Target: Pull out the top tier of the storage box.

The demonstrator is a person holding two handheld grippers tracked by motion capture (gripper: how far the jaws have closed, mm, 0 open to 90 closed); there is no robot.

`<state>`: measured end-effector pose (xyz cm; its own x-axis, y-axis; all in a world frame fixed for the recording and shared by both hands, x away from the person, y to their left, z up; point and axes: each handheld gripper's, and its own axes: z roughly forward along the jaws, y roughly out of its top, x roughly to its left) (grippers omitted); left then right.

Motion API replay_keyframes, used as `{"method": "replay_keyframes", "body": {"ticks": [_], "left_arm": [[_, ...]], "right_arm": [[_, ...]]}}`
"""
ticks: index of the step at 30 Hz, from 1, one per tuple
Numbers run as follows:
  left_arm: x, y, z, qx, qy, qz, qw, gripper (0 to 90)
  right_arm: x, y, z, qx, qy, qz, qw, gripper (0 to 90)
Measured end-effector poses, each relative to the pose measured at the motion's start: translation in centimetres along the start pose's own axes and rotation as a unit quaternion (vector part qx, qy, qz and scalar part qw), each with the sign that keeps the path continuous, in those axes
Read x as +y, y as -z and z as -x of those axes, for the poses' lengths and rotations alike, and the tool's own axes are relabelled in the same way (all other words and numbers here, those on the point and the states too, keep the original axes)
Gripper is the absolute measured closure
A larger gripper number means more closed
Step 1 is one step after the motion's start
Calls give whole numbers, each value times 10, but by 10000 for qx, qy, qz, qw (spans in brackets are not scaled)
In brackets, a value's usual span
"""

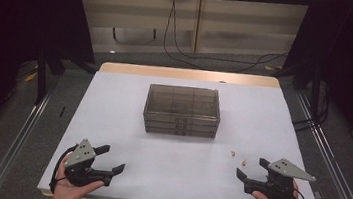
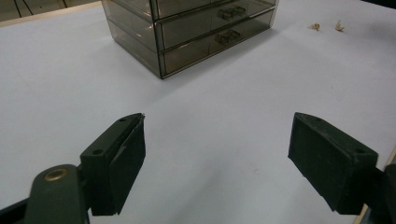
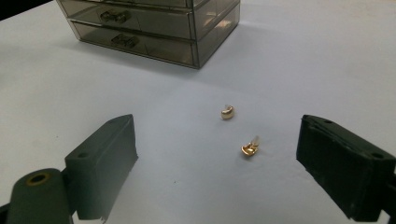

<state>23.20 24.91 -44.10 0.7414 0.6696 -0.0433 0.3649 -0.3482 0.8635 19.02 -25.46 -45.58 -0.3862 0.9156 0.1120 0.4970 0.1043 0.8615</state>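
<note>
Two small gold earrings [image 3: 238, 130] lie on the white tabletop [image 1: 124, 139] just ahead of the right tongs [image 1: 252, 171], jaws wide and empty, far nearer than the equally wide left tongs [image 1: 110, 158].

The left gripper [image 2: 215, 154] hangs over the white table top [image 2: 70, 79] with its two black jaws spread wide and only bare surface between them. Far off and a little to the left stands a smoky clear drawer box [image 2: 191, 32], seen corner-on; two of its drawer fronts show, one above the other, each with a small handle. At the far right two small gold pieces [image 2: 327, 26] lie side by side on the table, well apart from the box and from the jaws
</note>
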Motion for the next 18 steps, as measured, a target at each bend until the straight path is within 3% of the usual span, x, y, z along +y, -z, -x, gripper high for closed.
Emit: {"method": "replay_keyframes", "body": {"ticks": [18], "left_arm": [[3,-6,4,-111,-102,-99,9998,252]], "right_arm": [[2,-9,0,141,180,-125,9997,150]]}}
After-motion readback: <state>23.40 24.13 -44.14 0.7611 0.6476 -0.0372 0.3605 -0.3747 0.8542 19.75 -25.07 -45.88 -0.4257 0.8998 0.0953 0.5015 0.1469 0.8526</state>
